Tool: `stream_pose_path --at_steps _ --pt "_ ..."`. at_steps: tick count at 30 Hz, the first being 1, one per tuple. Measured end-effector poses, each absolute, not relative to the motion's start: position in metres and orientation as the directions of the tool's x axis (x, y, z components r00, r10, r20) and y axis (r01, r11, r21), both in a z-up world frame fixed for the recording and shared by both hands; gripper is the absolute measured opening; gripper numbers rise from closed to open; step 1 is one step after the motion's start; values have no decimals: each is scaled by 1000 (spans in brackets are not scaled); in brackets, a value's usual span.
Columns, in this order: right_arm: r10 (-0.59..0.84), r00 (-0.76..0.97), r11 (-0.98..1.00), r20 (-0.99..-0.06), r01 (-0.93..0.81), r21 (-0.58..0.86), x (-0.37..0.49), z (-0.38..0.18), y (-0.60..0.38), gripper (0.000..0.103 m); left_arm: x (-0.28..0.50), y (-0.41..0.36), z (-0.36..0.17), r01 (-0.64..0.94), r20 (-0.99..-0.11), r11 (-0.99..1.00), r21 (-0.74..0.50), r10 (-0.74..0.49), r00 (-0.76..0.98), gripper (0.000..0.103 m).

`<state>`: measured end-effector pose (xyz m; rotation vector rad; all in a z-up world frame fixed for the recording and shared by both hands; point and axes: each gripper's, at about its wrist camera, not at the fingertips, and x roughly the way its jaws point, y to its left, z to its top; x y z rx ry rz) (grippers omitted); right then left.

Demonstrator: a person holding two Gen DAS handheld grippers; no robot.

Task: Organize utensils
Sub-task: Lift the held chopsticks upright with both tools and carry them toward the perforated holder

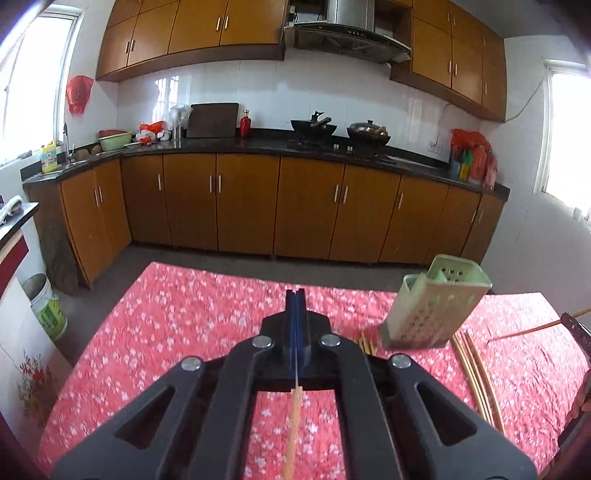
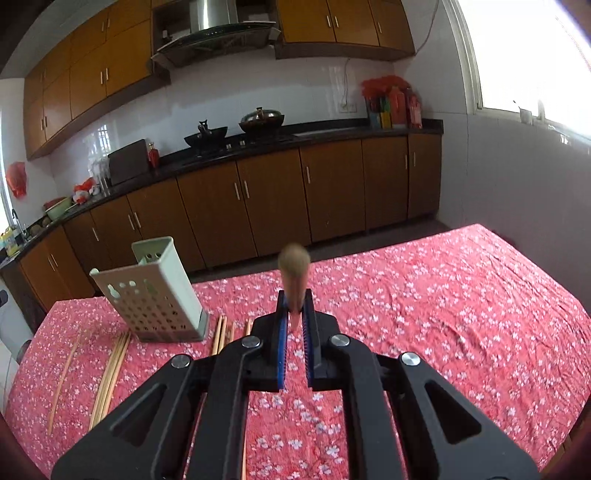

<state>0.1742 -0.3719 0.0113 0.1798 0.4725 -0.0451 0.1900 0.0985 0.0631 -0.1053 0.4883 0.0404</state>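
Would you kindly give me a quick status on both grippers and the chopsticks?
Left gripper shut on a chopstick. Right gripper shut on a chopstick. Holder ahead, empty; loose chopsticks beside it. Path clear.

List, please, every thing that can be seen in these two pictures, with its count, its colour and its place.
Utensil holder: one, pale green, perforated, standing on the table.
Loose chopsticks: several, count unclear, light wood, on the cloth beside the holder.
Tablecloth: one, red with white flowers, covering the table.
Woks: two, dark, on the stove.
Cabinets: brown, above and below the counter.
Range hood: one, steel, above the stove.
Red bottle: one, on the counter.
Bucket: one, white and green, on the floor.
Left gripper: black, shut on a chopstick.
Right gripper: black, shut on a wooden stick.
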Motion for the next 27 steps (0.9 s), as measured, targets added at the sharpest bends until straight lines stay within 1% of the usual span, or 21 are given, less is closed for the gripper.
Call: stream_pose_path --at_steps 4,7,8,10,11,12,14,19,23,27 --pt "19 907 983 -420 60 174 180 30 -372 8 195 96 76 -61 -447 996 -64 25 894 2" --pt "25 915 985 -403 46 166 179 37 -365 8 191 93 71 -28 -468 996 -81 -13 884 2" --pt "27 915 985 -402 44 165 178 37 -364 8 189 93 65 -17 -481 997 -82 -24 876 3" --pt "31 912 984 -409 43 172 177 33 -363 8 184 90 46 8 -521 997 -83 -50 852 9" --pt "31 909 983 -415 47 175 176 30 -362 8 181 87 33 20 -546 995 -99 -71 834 15" --pt "32 905 982 -423 50 181 175 26 -363 8 179 85 22 34 -568 992 -117 -95 818 17" --pt "28 907 982 -419 54 182 172 25 -363 8 179 76 2 62 -611 989 -138 -134 780 18" --pt "29 908 981 -417 54 187 167 27 -362 8 179 49 -41 106 -692 984 -145 -177 699 18" --pt "26 908 980 -418 59 190 166 27 -364 8 173 38 -67 131 -723 979 -157 -204 660 18" --pt "24 908 980 -417 61 191 165 26 -364 8 170 28 -83 132 -753 982 -135 -188 631 18"
